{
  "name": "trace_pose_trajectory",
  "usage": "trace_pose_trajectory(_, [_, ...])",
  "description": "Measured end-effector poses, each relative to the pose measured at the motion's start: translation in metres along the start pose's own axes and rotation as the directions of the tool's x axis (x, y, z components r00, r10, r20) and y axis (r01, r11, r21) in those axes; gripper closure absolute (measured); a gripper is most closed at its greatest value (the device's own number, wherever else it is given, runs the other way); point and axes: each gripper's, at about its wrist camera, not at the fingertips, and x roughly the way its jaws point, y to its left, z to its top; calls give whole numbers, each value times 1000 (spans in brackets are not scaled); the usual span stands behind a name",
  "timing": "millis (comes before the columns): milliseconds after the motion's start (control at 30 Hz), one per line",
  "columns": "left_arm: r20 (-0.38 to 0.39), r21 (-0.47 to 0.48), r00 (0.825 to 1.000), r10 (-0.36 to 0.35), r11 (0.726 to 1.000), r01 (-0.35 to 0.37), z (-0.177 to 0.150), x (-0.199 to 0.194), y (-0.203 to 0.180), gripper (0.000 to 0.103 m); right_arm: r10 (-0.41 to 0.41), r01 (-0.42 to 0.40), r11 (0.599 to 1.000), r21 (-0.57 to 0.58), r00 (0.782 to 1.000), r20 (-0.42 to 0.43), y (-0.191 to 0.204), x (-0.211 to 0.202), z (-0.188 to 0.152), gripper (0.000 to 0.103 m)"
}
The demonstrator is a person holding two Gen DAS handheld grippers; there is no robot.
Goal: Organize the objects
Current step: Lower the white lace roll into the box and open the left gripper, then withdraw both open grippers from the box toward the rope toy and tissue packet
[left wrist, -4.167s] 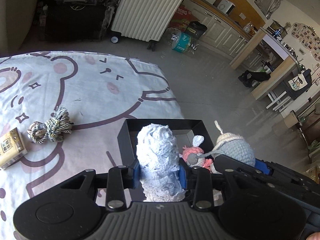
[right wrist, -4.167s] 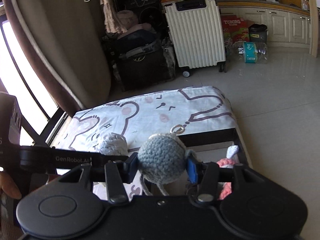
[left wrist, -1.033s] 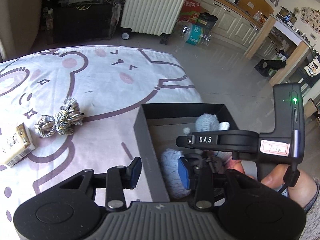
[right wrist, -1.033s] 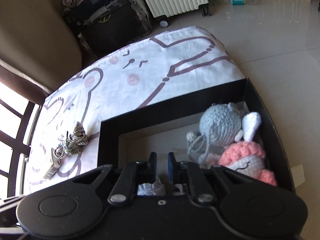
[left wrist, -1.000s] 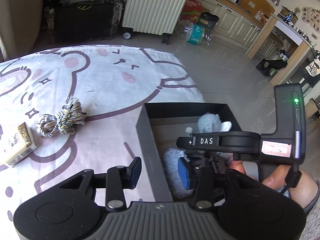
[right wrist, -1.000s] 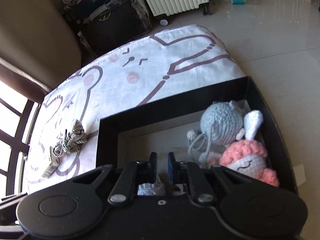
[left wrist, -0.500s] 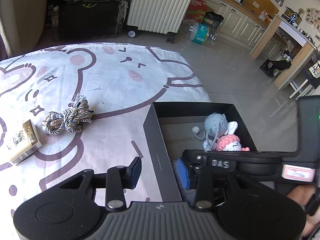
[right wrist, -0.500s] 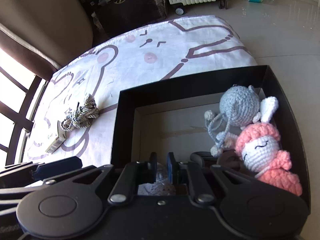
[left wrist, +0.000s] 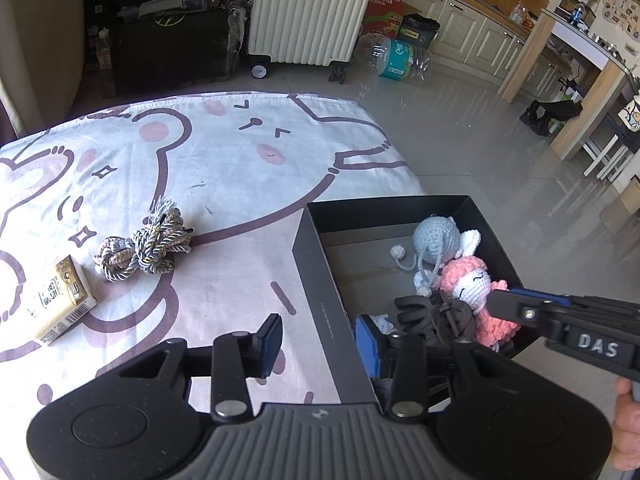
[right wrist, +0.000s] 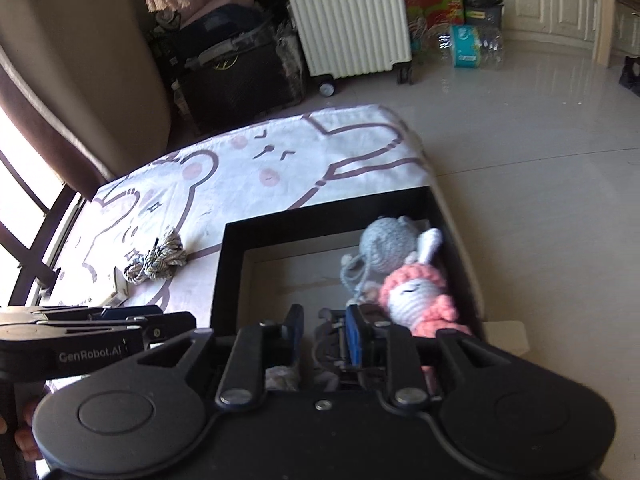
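glossy floor [left wrist: 460,128], cream suitcase [left wrist: 308,8], kitchen cabinets [left wrist: 480,36] behind.

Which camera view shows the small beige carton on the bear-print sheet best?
The left wrist view. There the beige carton lies fully in sight beside the rope bundle, sharp enough to show printing on its face. In the right wrist view only a thin, blurred edge of it appears next to the rope, with no print visible.
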Motion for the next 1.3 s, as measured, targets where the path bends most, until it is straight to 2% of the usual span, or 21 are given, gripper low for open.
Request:
trace_pose_trajectory(233, [10, 48, 999, 34, 998, -35, -3, -3, -3, 49, -77, 78, 997, -2, 996, 49, -6, -18, -12, 72])
trace_pose_trajectory(400, [1, 60, 999, 43, 997, -43, -5, -3, -1, 41, -118, 118, 993, 5, 990, 72, -7, -24, -21, 63])
trace_pose_trajectory(567, [11, 77, 999, 49, 996, -49, -10, -5, 0, 25, -157, 157, 988, 5, 982, 106, -6, -30, -32, 36])
trace_pose_trajectory(633, [22, 86, 998, 58, 994, -60, -12, -6, -1, 16, -179, 179, 984, 6, 977, 114, -6, -31, -37, 31])
trace_pose_trajectory(833, [34, 109, 997, 70, 991, -74, -17, -6, -1, 5, -219, 217, 976, 26, 969, 111, -10, -31, -44, 21])
trace_pose_trajectory(1000, [52, 120, 995, 81, 989, -87, -20, -4, 3, 0, -259, 260, 966, 8, 959, 113, -8, -30, -49, 13])
trace_pose_trajectory(1067, [58, 132, 995, 85, 987, -92, -21, -4, 3, 0, -274, 275, 961, 8, 955, 115, -8, -30, -51, 6])
trace_pose_trajectory(1300, [77, 164, 992, 102, 980, -114, -24, -2, 5, 0, -297, 296, 955, 25, 949, 103, -11, -27, -54, 0])
